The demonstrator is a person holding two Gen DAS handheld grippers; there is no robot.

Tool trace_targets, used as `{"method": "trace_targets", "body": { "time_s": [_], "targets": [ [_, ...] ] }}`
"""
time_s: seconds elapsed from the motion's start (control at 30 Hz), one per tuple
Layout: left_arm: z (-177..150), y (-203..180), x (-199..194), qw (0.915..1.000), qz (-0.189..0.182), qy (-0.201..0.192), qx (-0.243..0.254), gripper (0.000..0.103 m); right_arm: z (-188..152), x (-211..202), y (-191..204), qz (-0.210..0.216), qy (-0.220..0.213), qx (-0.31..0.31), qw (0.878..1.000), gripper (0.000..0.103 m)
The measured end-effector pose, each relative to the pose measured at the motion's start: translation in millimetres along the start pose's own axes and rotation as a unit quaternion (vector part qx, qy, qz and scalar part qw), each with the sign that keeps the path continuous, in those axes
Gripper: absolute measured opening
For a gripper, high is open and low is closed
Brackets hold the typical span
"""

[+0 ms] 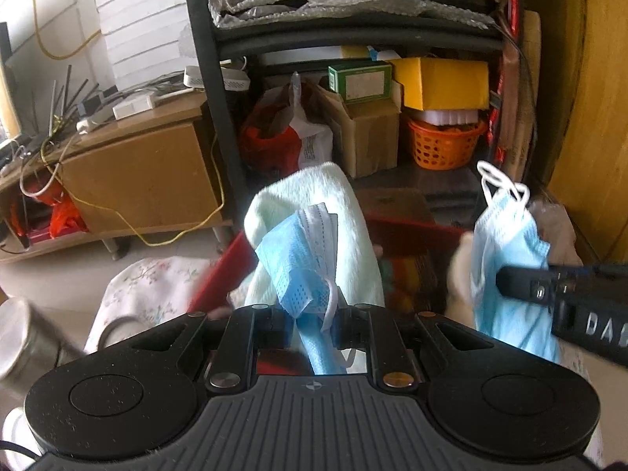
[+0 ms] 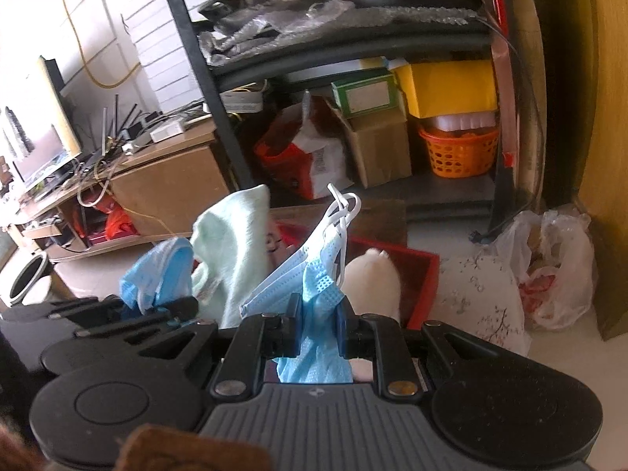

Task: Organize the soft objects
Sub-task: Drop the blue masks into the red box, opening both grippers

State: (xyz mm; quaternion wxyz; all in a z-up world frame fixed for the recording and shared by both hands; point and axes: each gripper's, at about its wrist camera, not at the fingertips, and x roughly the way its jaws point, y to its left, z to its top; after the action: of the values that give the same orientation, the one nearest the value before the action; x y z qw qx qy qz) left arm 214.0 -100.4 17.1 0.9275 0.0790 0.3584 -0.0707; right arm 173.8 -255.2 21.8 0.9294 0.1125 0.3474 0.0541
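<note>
My left gripper (image 1: 312,314) is shut on a blue face mask (image 1: 300,251) together with a pale green towel (image 1: 314,204), held up in the air. My right gripper (image 2: 318,325) is shut on another blue face mask (image 2: 314,274), its white ear loops (image 2: 343,204) sticking up. In the left wrist view the right gripper (image 1: 506,280) and its mask (image 1: 506,243) show at the right. In the right wrist view the left gripper (image 2: 172,308) with its mask (image 2: 157,274) and the towel (image 2: 231,243) shows at the left. A red bin (image 2: 424,274) below holds a white plush toy (image 2: 373,278).
A black shelf rack (image 1: 212,90) ahead holds cardboard boxes (image 1: 369,133), a yellow box (image 1: 443,82) and an orange basket (image 1: 443,145). A floral cushion (image 2: 479,294) and plastic bags (image 2: 557,267) lie right of the bin. A wooden TV stand (image 1: 137,172) is at the left.
</note>
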Motion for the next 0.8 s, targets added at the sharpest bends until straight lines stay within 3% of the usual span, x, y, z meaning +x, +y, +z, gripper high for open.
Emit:
{"method": "trace_targets", "body": {
  "time_s": [0.2, 0.37, 0.43, 0.5, 0.57, 0.6, 0.8],
  "targets": [
    [11.7, 3.9, 27.9, 0.9994, -0.012, -0.002, -0.031, 0.020, 4.1, 34.6, -4.8, 0.006, 0.000, 0.004, 1.000, 0.000],
    [16.9, 10.1, 47.4, 0.9988, -0.023, 0.010, -0.041, 0.035, 0.8, 56.3, 1.0, 0.003, 0.008, -0.029, 1.000, 0.000],
    [17.7, 15.4, 49.1, 0.9985, -0.021, 0.009, -0.050, 0.072, -2.9, 61.6, 2.7, 0.008, 0.015, -0.035, 0.999, 0.000],
    [20.1, 22.3, 44.8, 0.9981, -0.016, -0.001, -0.060, 0.084, -4.4, 61.0, 3.7, 0.009, 0.013, -0.038, 0.999, 0.009],
    [23.4, 28.4, 38.4, 0.9975, -0.014, -0.010, -0.069, 0.084, -3.0, 56.1, 4.4, 0.010, 0.001, -0.032, 0.999, 0.034],
    [24.4, 31.0, 36.4, 0.9973, -0.014, -0.012, -0.071, 0.085, -1.5, 53.4, 5.4, 0.009, -0.007, -0.029, 1.000, 0.038],
    [26.8, 40.0, 24.9, 0.9972, -0.008, -0.011, -0.074, 0.085, 5.3, 35.1, 6.5, 0.004, -0.041, -0.016, 0.999, 0.041]
  ]
}}
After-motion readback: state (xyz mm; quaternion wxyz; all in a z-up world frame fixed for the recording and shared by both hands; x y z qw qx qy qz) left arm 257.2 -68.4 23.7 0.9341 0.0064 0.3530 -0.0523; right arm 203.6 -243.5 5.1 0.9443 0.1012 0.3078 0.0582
